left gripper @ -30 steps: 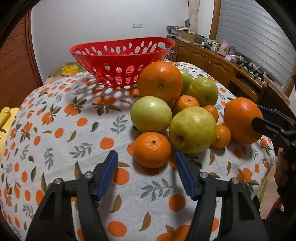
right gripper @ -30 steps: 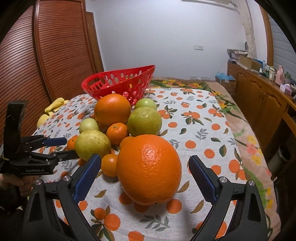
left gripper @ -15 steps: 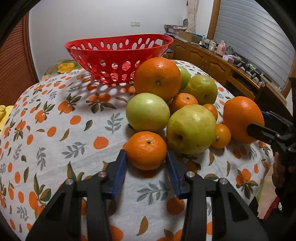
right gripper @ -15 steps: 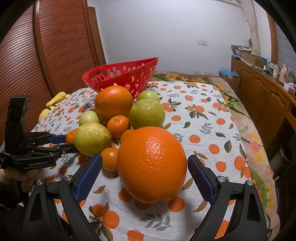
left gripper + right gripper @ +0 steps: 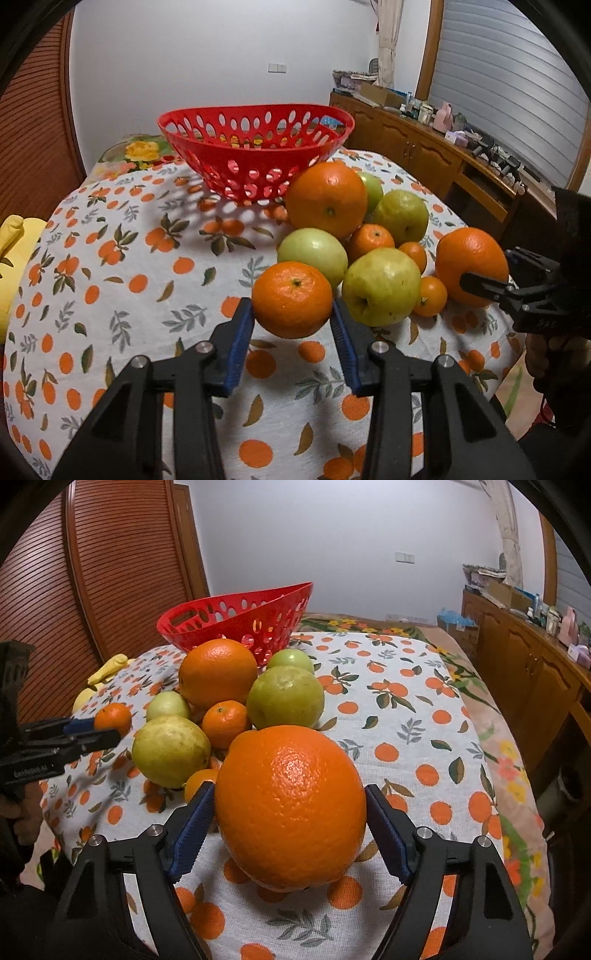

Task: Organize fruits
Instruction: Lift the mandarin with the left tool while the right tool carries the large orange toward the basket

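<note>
Only one bit of lettering in my feeds. From the right wrist view, pale print runs along the side of the left gripper's (image 5: 105,734) black body, at the left edge of the frame. I make out roughly "CanRobot.AI", though the first letters are soft and I can't vouch for the spelling. The fruit carries no stickers I can read. Items on the far sideboard (image 5: 436,155) are too small and blurred to read.
</note>
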Demonstrator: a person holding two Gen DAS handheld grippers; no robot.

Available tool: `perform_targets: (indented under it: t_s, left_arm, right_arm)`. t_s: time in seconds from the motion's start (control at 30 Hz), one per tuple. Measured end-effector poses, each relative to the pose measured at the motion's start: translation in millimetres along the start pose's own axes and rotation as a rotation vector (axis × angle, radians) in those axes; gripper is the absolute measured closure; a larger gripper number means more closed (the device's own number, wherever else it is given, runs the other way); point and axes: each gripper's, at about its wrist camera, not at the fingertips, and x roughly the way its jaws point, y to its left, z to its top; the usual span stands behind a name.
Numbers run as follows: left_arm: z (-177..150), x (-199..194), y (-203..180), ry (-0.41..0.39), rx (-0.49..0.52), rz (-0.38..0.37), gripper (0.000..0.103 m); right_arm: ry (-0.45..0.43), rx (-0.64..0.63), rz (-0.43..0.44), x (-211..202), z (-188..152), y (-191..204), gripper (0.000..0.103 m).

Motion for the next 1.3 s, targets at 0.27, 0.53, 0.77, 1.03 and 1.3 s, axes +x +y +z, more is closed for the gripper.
perform_targets:
  t_s: [0.27,0.53,0.77,1.03,1.3]
  left_arm:
    - [5.5,-10.0,5.8,-0.032,0.001,0.011,0.062]
    - [16.4,-18.6,13.2,-0.065,-0.015,0.019,0.062]
    - [32.0,-24.2,22.2,-0.088,-0.009,0.039,0.062]
    - [57.8,-26.3,39.8,-0.117,-0.008,0.070,0.062]
    - [81.0,-22.7,58.2,-0.133,-0.007,0.093,0.062]
  right_arm:
    - [-0.030,0.004,-0.010,-5.4,5.5,-4.0,0.023]
    - [-0.077,-0.011,0.046,-15.8,24.8,0.9,0.023]
    - [-0.121,-0.033,0.106,-17.6,57.9,8.5,0.023]
    - [-0.166,-0.111,0.140,-8.8,108.4,25.4,0.023]
    - [-0.166,-0.140,0.161,13.9,149.0,38.6,0.023]
